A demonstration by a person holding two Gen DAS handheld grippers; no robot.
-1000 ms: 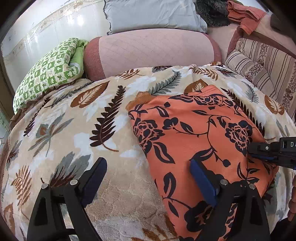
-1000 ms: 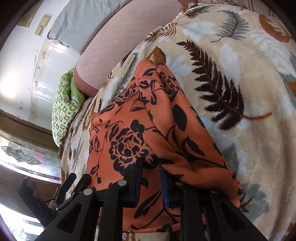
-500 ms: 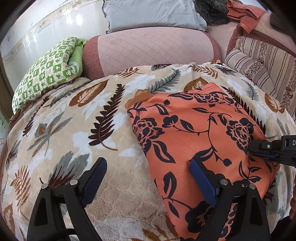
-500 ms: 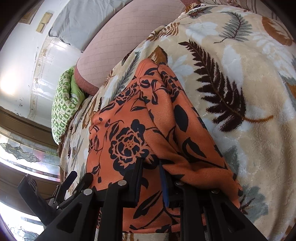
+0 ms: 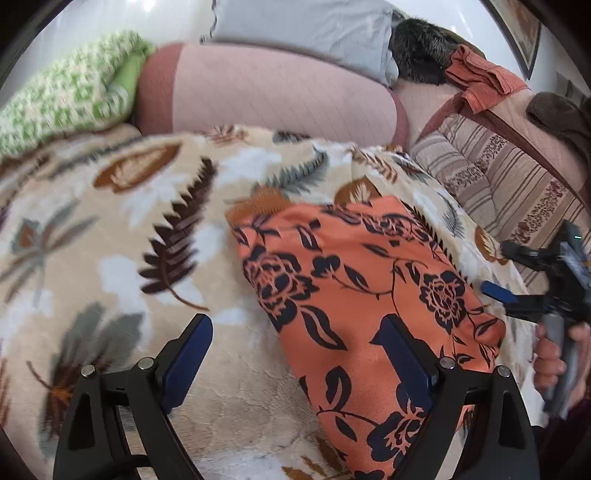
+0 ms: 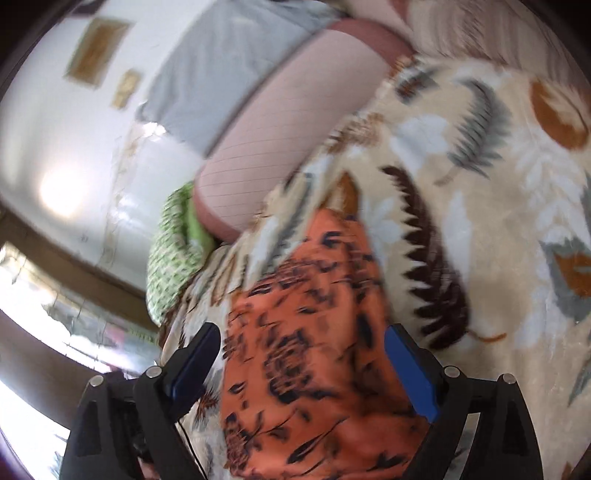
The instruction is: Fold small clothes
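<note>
An orange garment with a black flower print (image 5: 351, 288) lies folded on the leaf-patterned blanket (image 5: 122, 258). My left gripper (image 5: 295, 358) hangs open over its near left edge: the right pad is above the cloth, the left pad above bare blanket. At the right edge of the left wrist view my right gripper (image 5: 506, 271), held by a hand (image 5: 550, 354), sits just off the garment's right side. In the blurred right wrist view the right gripper (image 6: 303, 369) has its jaws opening wide. The garment (image 6: 306, 332) lies below them, and the pads do not press on it.
A pink quilted bolster (image 5: 266, 88) runs along the back of the blanket. A green checked pillow (image 5: 66, 99) lies at the left, a grey pillow (image 5: 306, 26) behind. At the right are striped cushions (image 5: 498, 184), with an orange cloth (image 5: 480, 74) draped above.
The right gripper let go of the garment's edge, spread its jaws and drew back a little. The left gripper stayed open while its view swung right, showing more of the striped cushions.
</note>
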